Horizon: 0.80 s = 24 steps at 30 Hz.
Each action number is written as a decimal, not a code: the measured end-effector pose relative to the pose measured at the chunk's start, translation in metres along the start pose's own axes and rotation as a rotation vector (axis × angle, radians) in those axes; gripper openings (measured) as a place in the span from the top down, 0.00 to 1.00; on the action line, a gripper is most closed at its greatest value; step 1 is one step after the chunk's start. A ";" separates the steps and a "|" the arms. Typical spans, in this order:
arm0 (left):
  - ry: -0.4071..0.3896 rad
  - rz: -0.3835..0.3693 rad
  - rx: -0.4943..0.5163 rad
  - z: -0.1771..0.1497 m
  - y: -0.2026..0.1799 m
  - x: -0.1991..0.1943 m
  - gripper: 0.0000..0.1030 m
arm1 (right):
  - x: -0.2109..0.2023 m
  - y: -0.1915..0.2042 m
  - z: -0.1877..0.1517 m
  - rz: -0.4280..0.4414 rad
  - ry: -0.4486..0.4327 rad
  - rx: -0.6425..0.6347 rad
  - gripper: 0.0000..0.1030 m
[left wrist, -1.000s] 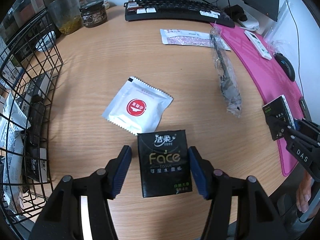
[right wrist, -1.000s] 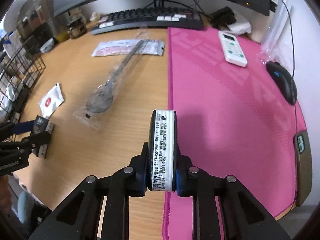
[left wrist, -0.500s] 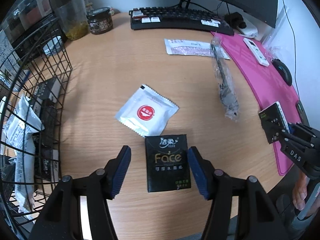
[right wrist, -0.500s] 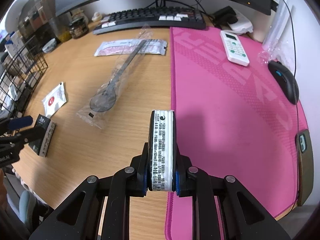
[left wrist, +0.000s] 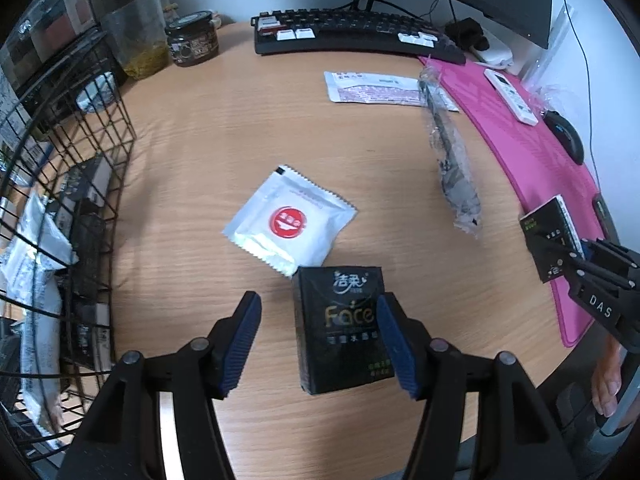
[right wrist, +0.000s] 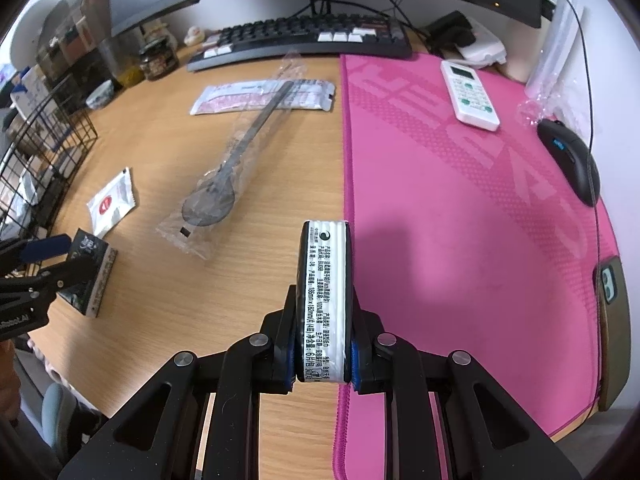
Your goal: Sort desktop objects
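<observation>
My left gripper point(left wrist: 318, 344) is open above a black "Face" tissue pack point(left wrist: 340, 328) lying flat on the wooden desk; the pack sits toward the right finger. A white sachet with a red dot point(left wrist: 290, 220) lies just beyond it. My right gripper point(right wrist: 324, 354) is shut on a second tissue pack point(right wrist: 326, 300), held on edge above the desk by the pink mat's edge; it also shows in the left wrist view point(left wrist: 550, 236). A wrapped spoon point(right wrist: 228, 178) and a flat white-pink packet point(right wrist: 264, 96) lie further back.
A black wire basket point(left wrist: 60, 216) holding packets stands at the left. A keyboard point(left wrist: 356, 36), a jar point(left wrist: 192, 42) and a monitor are at the back. The pink mat point(right wrist: 460, 200) carries a remote point(right wrist: 470, 94), a mouse point(right wrist: 570, 160) and a phone point(right wrist: 610, 280).
My left gripper has risen and shifted left, so the black pack now lies toward its right finger and more of the basket shows. The right gripper has barely moved with its pack.
</observation>
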<state>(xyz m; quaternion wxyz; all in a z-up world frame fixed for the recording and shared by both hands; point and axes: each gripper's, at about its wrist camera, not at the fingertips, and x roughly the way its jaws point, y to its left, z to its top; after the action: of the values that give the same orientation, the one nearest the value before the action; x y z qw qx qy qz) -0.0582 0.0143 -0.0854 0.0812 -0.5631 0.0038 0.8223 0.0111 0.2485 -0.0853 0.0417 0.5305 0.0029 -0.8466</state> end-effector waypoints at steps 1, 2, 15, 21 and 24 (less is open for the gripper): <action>0.010 -0.021 -0.005 0.000 0.000 0.002 0.36 | -0.001 0.000 0.000 -0.001 -0.001 0.000 0.82; 0.020 -0.036 -0.009 0.000 -0.001 0.005 0.44 | -0.001 0.000 0.000 -0.002 -0.003 -0.001 0.82; -0.032 -0.022 -0.022 0.002 0.001 -0.012 0.80 | -0.004 0.002 0.001 -0.004 -0.006 -0.004 0.82; -0.103 -0.001 -0.018 0.005 0.003 -0.042 0.80 | -0.021 0.015 0.002 0.002 -0.035 -0.032 0.82; -0.156 0.008 -0.028 0.005 0.008 -0.067 0.80 | -0.040 0.031 0.008 0.018 -0.073 -0.067 0.82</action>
<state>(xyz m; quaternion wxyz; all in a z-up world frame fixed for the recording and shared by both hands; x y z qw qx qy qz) -0.0402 -0.0019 -0.0225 0.0703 -0.4982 -0.0120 0.8641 0.0232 0.2201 -0.0447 0.0671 0.4975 0.0250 -0.8645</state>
